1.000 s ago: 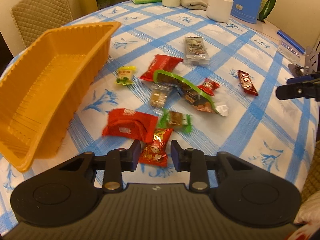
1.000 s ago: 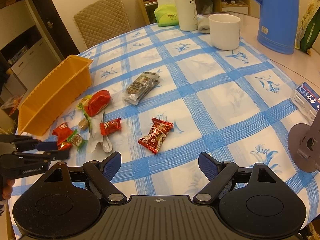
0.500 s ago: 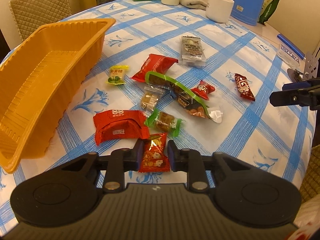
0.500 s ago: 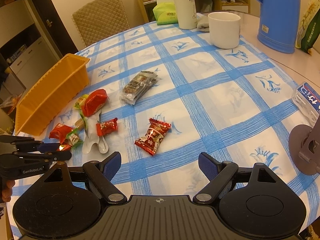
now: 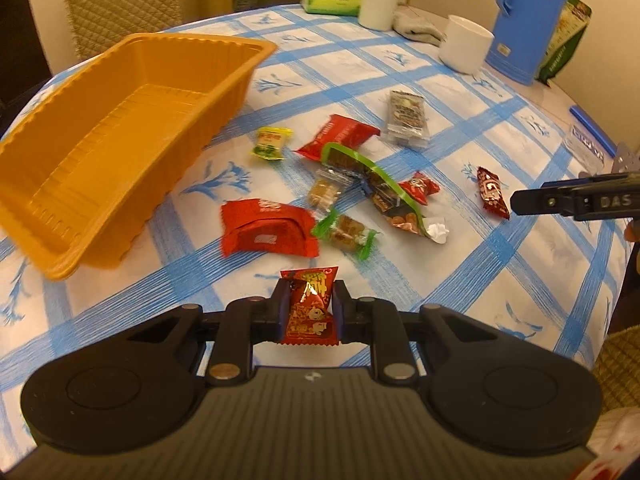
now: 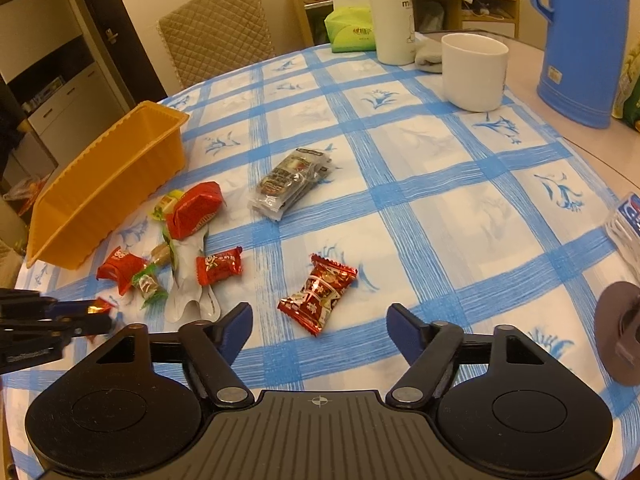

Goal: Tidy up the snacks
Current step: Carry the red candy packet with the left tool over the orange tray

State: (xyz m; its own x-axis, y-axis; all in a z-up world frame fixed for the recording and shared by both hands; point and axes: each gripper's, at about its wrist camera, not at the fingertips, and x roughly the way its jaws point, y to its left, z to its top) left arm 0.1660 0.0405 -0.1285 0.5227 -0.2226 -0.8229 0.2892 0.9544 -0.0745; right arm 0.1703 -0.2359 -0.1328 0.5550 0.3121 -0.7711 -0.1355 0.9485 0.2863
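Left wrist view: the left gripper (image 5: 309,309) has its jaws closed tight on a small red and gold snack packet (image 5: 309,307), which stands pinched between the pads and appears lifted just clear of the bench (image 5: 460,280), though the gap beneath it cannot be confirmed. The orange tray (image 5: 124,136) sits empty to the left and ahead, its near corner close beside the large red packet (image 5: 267,227). The other snacks lie loose on the blue-checked cloth between tray and right gripper (image 5: 516,202), whose dark tip enters from the right edge near a dark red sweet (image 5: 492,191). Judgement: the pick-up step for this packet is complete and the carry to the tray is in hand; the next move calls for swinging left over the tray rim before releasing. Right wrist view: the right gripper (image 6: 319,326) has its jaws wide but closing, nothing between the pads; the red patterned sweet (image 6: 319,294) lies on the bench just beyond them, untouched. The tray (image 6: 108,184) stands well to the left, with the snack cluster beside it. Judgement: this hand is at the approach step; it must advance and lower so the pads straddle the sweet before the jaws finish closing
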